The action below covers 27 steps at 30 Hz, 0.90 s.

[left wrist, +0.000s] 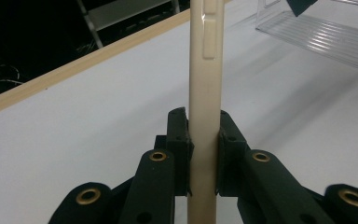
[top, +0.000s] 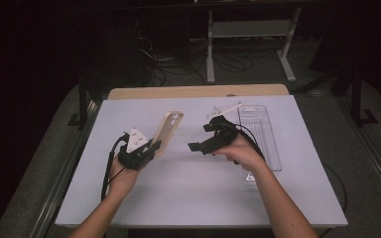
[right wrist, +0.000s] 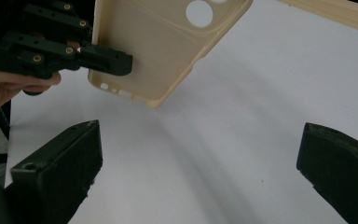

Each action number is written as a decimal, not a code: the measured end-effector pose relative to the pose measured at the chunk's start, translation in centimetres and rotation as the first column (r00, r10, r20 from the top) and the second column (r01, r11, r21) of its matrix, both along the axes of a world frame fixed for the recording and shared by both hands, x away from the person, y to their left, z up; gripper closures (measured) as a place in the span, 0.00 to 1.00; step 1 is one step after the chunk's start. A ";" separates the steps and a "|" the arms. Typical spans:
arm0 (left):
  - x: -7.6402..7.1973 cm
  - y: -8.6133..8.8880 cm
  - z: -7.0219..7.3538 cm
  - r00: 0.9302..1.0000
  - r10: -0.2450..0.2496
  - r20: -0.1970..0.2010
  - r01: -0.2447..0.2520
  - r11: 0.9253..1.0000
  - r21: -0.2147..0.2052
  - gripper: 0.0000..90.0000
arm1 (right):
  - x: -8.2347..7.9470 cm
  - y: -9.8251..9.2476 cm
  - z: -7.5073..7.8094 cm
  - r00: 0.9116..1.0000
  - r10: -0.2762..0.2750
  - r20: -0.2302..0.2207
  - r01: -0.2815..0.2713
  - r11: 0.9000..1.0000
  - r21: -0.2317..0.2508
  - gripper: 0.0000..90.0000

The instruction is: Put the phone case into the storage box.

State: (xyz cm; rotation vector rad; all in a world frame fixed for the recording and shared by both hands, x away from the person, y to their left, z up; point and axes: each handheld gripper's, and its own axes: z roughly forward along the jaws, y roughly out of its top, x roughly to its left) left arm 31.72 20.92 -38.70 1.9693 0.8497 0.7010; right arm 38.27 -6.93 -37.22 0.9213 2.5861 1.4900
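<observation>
At the left of centre in the high view, the left gripper (top: 146, 148) has its jaws closed narrow on the lower end of a cream phone case (top: 167, 131), which is lifted clear of the white table (top: 188, 193); in the left gripper view the case (left wrist: 206, 93) stands edge-on between the two pads, its side button bumps near the top of the frame. The pick-up therefore looks done, and what seems left is bringing the second tool to the case or carrying it somewhere. The case's long axis runs from the jaws up and slightly right toward the far edge of the table, camera hole at the far end, hollow inner face turned toward the right. Right of centre, the right gripper (top: 198, 141) hovers with its jaws spread wide and nothing between them, aimed at the case (right wrist: 168, 42). Farther right, a clear plastic tray (top: 263, 144) lies on the table.
</observation>
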 end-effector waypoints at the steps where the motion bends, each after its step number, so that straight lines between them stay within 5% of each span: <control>1: 0.0 0.0 0.0 1.000 0.001 -0.002 -0.001 1.000 -0.002 0.88 | 0.1 0.0 -0.1 1.000 -0.002 0.002 0.002 1.000 0.003 0.00; 17: -0.4 -1.0 -0.2 1.000 0.003 -0.006 -0.003 0.999 -0.041 0.88 | 0.1 0.2 -1.1 1.000 -0.021 -0.022 0.022 0.998 0.065 0.00; 27: -0.3 -1.0 -0.3 1.000 0.008 -0.004 -0.008 0.999 -0.041 0.88 | 0.0 0.3 -1.4 0.998 -0.041 -0.053 0.048 0.988 0.146 0.00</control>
